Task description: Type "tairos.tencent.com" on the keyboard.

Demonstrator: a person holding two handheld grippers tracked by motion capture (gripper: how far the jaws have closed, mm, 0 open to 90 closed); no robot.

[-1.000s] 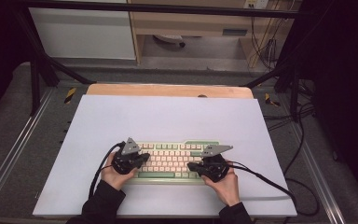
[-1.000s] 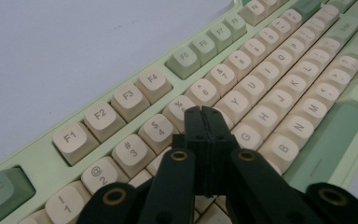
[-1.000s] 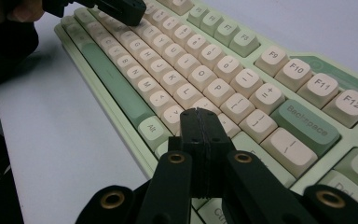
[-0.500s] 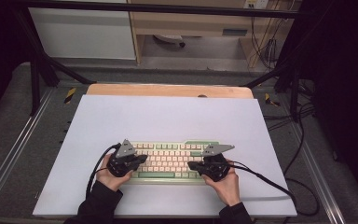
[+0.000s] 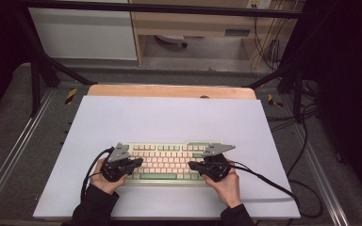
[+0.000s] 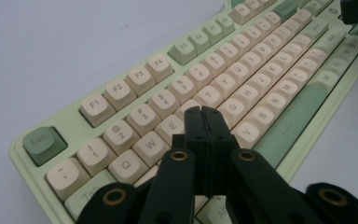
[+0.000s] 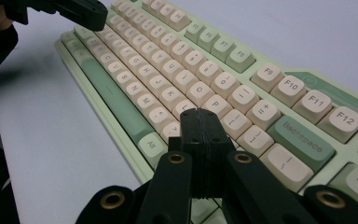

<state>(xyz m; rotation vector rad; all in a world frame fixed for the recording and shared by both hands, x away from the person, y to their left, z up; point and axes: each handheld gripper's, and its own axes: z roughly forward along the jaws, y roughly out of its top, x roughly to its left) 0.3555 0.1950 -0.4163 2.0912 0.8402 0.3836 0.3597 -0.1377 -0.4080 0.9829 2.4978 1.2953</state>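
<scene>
Lavender-white sheeting covers the table (image 5: 169,117), and the keyboard (image 5: 167,162) lies on its near half, long side toward the person. Pale green case, cream keys, green spacebar (image 6: 289,122). Left gripper (image 5: 139,162) sits over the keyboard's left end, jaws clenched on nothing, tips just above the keys near E and R. Right gripper (image 5: 192,165) hovers over the keyboard's right end, likewise pinched empty, tips near P. The closed tips are about as wide as a keycap, so I judge a press could catch two neighbouring keys at once. An angled push might skid the keyboard across the smooth sheet.
</scene>
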